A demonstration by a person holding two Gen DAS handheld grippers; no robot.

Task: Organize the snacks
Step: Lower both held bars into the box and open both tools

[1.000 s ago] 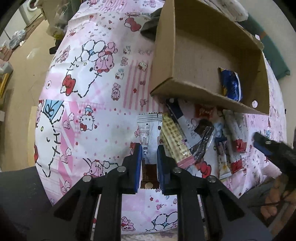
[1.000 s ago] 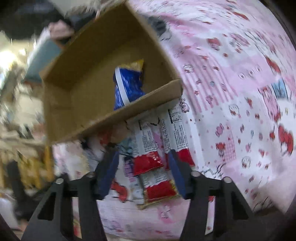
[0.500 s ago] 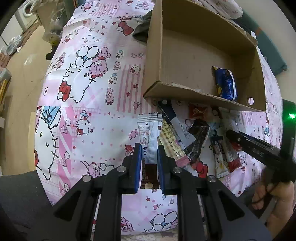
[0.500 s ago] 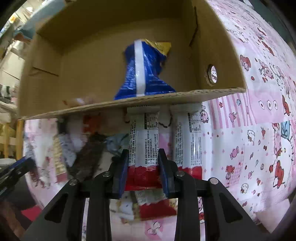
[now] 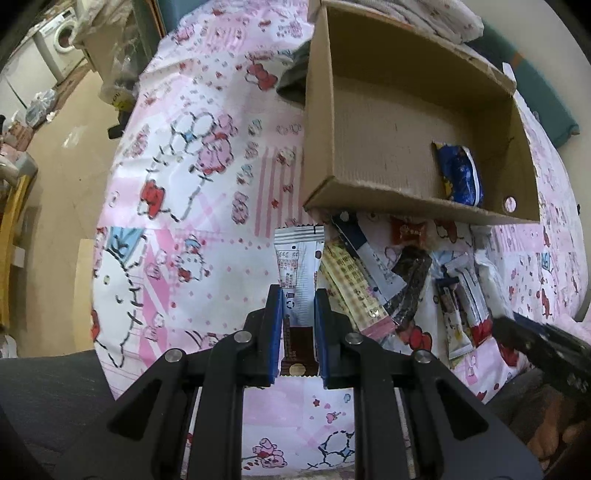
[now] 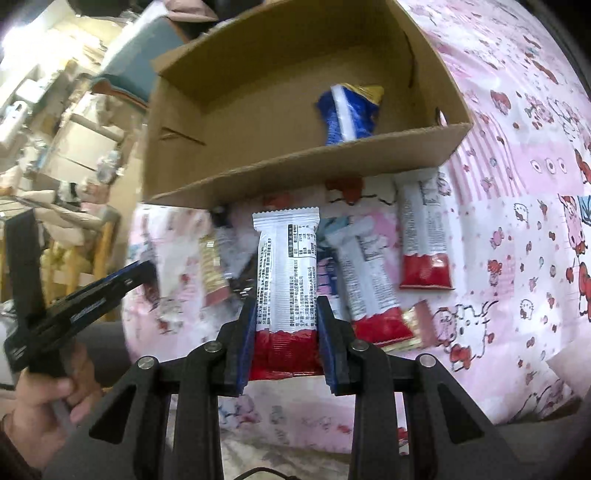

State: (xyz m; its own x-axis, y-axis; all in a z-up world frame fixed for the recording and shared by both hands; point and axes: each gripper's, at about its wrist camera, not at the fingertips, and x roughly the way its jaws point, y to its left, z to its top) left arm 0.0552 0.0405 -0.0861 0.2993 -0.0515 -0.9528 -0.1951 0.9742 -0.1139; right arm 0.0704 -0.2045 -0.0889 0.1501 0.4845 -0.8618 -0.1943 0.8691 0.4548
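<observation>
Pink cartoon-print bedsheet (image 5: pixel 207 206), cardboard box (image 5: pixel 373 192), washing machine (image 5: pixel 61 35) beyond

The bedsheet (image 5: pixel 207 206) is pink and white, printed with cartoon cats, red bows and small hearts. The cardboard box (image 5: pixel 388 122) at the far side is plain brown. Inside it on the right, the crisp packet (image 5: pixel 460 177) is deep blue with a white stripe and a yellow top. The wafer bar (image 6: pixel 286 280) is silver-white with black print and a red near end. The chocolate bar (image 5: pixel 300 280) is white with a brown end. Beside it, the biscuit stick (image 5: pixel 352 286) is yellow-checked with a pink tip. The pads (image 5: pixel 275 332) are blue on black fingers.
</observation>
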